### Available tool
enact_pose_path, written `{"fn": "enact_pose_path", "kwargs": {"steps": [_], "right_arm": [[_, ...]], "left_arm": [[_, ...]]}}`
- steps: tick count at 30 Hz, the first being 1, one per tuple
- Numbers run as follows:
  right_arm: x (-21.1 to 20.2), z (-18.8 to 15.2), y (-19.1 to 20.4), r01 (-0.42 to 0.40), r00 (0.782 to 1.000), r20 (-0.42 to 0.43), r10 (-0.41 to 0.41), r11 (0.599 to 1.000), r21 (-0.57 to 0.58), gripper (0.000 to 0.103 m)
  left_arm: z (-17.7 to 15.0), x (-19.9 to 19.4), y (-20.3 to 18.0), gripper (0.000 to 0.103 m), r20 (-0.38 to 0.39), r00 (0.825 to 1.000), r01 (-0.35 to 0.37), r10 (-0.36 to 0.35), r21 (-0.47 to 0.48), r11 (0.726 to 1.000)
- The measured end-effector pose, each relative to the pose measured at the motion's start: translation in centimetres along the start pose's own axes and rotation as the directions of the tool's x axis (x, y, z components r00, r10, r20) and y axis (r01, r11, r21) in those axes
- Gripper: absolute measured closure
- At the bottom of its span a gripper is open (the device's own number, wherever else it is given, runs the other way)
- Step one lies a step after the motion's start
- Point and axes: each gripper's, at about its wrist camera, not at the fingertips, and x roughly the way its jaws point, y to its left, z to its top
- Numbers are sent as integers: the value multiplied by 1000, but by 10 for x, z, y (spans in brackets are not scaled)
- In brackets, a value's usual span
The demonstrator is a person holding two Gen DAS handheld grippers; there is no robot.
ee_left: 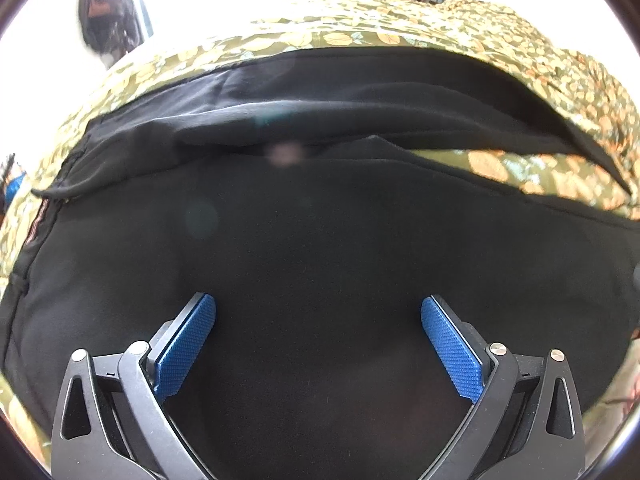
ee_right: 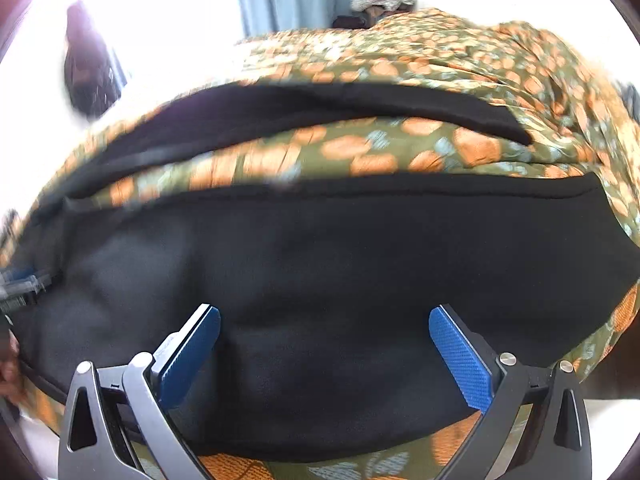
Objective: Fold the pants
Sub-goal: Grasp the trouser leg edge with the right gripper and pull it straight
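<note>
Both wrist views close, sharing pants (ee_left: 320,240), bedspread (ee_left: 360,24)

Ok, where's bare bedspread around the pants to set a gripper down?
Bare green floral bedspread shows between the two legs of the black pants and beyond the far leg. Nearer, black cloth fills the view.

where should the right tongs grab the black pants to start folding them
Probably the near leg's cuff end, at the right of the right wrist view. There the black pants end in a free hemmed edge lying flat on the floral bedspread. Come in low from the right, one finger sliding under the hem. The right tongs are open over mid-fabric, offering no edge.
</note>
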Motion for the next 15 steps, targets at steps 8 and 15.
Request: {"fn": "enact_pose_path", "kwargs": {"steps": [8,15], "right_arm": [[20,117,-87,-328,944,142,296,883,335,0],[91,155,-106,-322,938,46,344,814,483,1]], "left_arm": [[2,-40,36,0,40,999,35,-31,-92,995],[-2,-60,54,0,67,998,6,3,-131,991]]}}
